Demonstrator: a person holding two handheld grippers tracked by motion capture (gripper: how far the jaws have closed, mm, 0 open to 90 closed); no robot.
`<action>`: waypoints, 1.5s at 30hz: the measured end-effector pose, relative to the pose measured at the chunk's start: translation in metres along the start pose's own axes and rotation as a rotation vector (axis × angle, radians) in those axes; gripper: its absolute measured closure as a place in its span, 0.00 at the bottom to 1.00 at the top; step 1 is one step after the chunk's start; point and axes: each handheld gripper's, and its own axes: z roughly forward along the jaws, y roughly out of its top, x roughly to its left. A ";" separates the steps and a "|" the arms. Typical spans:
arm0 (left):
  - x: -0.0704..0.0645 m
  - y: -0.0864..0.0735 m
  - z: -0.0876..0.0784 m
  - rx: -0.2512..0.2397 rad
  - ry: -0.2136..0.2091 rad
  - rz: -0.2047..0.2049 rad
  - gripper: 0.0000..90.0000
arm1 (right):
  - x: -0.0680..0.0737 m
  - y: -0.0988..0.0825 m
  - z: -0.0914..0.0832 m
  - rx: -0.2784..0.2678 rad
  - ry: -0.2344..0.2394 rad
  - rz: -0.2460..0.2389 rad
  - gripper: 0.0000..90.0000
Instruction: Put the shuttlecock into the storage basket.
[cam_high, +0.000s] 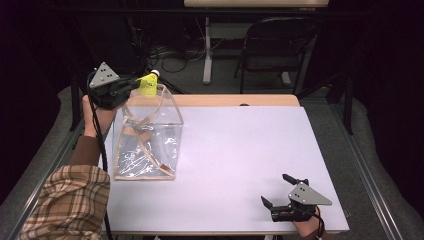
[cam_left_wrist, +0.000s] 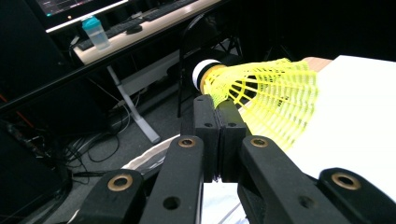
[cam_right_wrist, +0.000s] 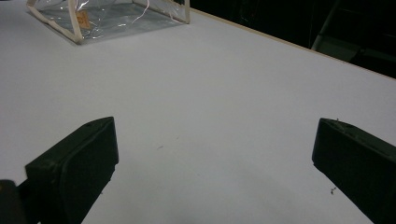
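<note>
**Shuttlecock held above bag mouth**

Your left gripper has its jaws clamped on the yellow shuttlecock, raised over the clear bag opening. Likely next: lower it inside, then release. Your right gripper rests on the surface, jaws spread, empty.

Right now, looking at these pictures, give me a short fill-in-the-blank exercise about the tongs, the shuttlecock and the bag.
1. The left tongs are shut on a ____ shuttlecock.
2. The shuttlecock is held above the clear plastic ____.
3. The right tongs are ____ and hold nothing.
4. The bag stands on the ____ side of the table.

Missing words: yellow; bag; open; left
</note>
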 end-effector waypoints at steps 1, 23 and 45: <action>0.000 0.000 -0.001 -0.001 0.001 -0.001 0.99 | 0.000 0.000 0.000 -0.002 0.000 0.002 0.00; 0.010 -0.021 -0.002 0.027 0.013 -0.035 0.99 | 0.000 0.000 0.000 0.001 -0.002 -0.001 0.00; 0.011 -0.039 0.004 0.058 0.021 -0.055 0.99 | 0.000 0.000 0.000 0.006 -0.003 -0.003 0.00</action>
